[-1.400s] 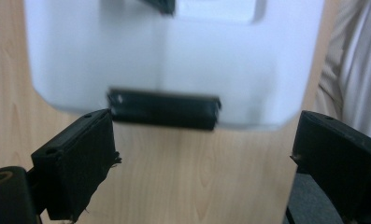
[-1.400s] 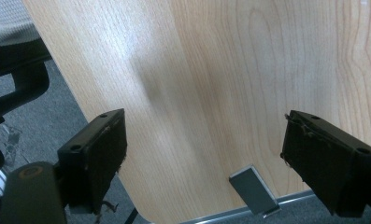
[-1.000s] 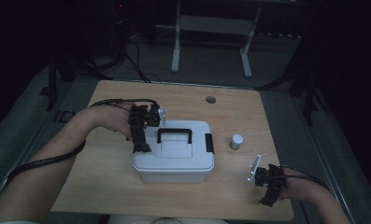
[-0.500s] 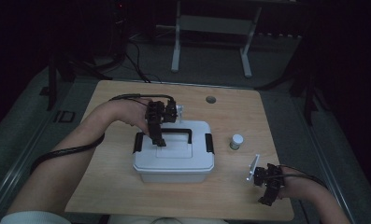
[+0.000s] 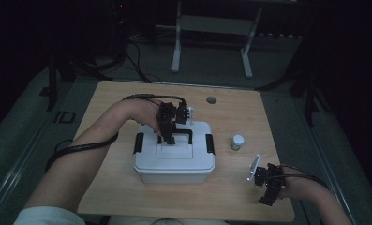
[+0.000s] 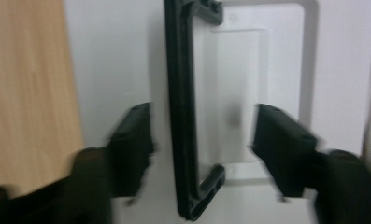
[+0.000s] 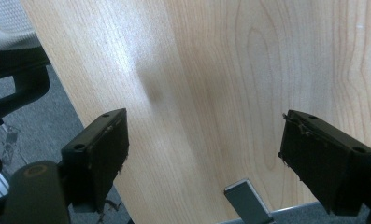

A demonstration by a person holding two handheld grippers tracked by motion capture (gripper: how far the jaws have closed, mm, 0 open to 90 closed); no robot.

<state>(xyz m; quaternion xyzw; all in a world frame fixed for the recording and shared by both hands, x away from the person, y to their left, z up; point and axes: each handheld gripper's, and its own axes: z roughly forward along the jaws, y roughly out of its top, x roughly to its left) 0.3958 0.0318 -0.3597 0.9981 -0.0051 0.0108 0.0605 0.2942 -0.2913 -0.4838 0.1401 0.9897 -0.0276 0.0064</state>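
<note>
While the left gripper (image 5: pixel 170 136) hangs over the lid of the white plastic storage box (image 5: pixel 174 159), its jaws have just been closing and now stand about half open, straddling the black carry handle (image 6: pixel 183 116) without pressing on it. In the left gripper view one jaw sits just left of the handle bar and the other well to its right, over the recessed panel of the lid. The box sits near the middle of the wooden table (image 5: pixel 127 197), slightly toward the near edge, with a black latch (image 5: pixel 138 143) on its left end and another on its right end.

The box looks like rigid moulded plastic, smooth and probably light unless it is loaded; its walls would be slippery for narrow pads. The handle is the sensible hold: a stiff bar that the jaws can shut around near its middle, so that the box hangs level. If the lid is to come off, the two end latches would need releasing first.

The high view gives the layout: a small white-capped jar (image 5: pixel 237 142) stands to the right of the box, and the right gripper (image 5: pixel 268 185) rests near the right corner on the near side. The left gripper view shows the gaps between pads and handle. The right gripper view shows its jaws wide apart over bare wood, holding nothing.
</note>
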